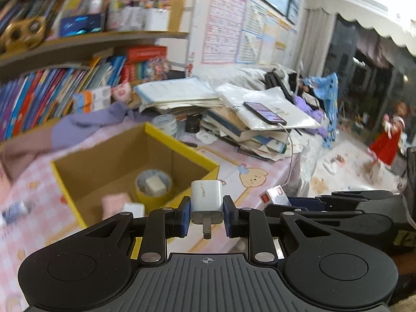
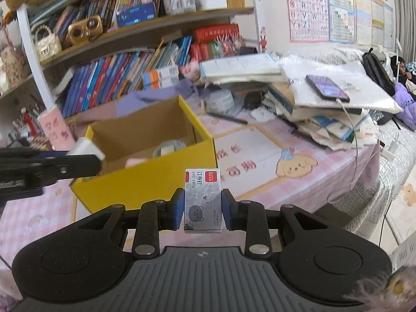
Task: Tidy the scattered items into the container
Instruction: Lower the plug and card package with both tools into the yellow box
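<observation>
My left gripper (image 1: 206, 208) is shut on a white charger plug (image 1: 207, 199), its metal prong pointing back at the camera. It hangs just in front of the yellow cardboard box (image 1: 200, 156). Inside the box lie a tape roll (image 1: 153, 186) with a white block in it and a pink item (image 1: 115, 204). My right gripper (image 2: 202, 205) is shut on a small grey staples box (image 2: 202, 200) with a red label, held in front of the yellow cardboard box (image 2: 145, 182). The left gripper with the plug (image 2: 87, 148) shows at the left of the right wrist view.
The box stands on a pink checked tablecloth (image 2: 260, 156). Behind it are a purple cloth (image 1: 85, 122), a stack of books and papers with a phone (image 1: 265, 113) on a cable, and bookshelves (image 1: 52, 93). A small item (image 1: 14, 212) lies at the left edge.
</observation>
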`<state>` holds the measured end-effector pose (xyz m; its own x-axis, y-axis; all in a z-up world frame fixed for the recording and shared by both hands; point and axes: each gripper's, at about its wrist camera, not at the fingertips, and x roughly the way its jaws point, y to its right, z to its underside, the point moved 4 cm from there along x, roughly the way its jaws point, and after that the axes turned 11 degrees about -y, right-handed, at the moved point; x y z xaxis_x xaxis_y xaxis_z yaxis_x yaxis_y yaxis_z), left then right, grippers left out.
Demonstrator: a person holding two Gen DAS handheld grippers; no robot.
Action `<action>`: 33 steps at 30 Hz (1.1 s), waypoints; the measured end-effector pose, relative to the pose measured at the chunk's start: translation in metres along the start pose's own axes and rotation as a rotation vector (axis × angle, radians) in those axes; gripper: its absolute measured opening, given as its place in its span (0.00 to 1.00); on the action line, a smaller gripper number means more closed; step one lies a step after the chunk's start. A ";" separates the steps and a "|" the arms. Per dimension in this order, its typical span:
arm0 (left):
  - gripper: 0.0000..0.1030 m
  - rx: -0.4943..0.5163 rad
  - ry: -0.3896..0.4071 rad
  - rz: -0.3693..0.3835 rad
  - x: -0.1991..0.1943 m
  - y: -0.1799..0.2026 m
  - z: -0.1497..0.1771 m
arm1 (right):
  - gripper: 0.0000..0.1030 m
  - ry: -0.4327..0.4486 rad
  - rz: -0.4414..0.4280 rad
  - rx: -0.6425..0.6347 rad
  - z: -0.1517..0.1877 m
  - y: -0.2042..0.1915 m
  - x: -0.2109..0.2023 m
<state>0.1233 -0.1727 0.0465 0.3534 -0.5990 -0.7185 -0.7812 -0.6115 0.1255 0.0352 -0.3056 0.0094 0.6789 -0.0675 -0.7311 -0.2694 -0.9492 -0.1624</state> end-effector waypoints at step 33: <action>0.23 -0.020 -0.040 -0.211 0.065 -0.061 -0.089 | 0.27 0.076 -0.145 -0.105 -0.124 0.016 0.058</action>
<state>0.2397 -0.2210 0.0531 0.4871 -0.4361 -0.7567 -0.6815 -0.7317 -0.0171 0.1546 -0.3631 0.0464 0.7558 0.0527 -0.6527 -0.0951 -0.9773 -0.1891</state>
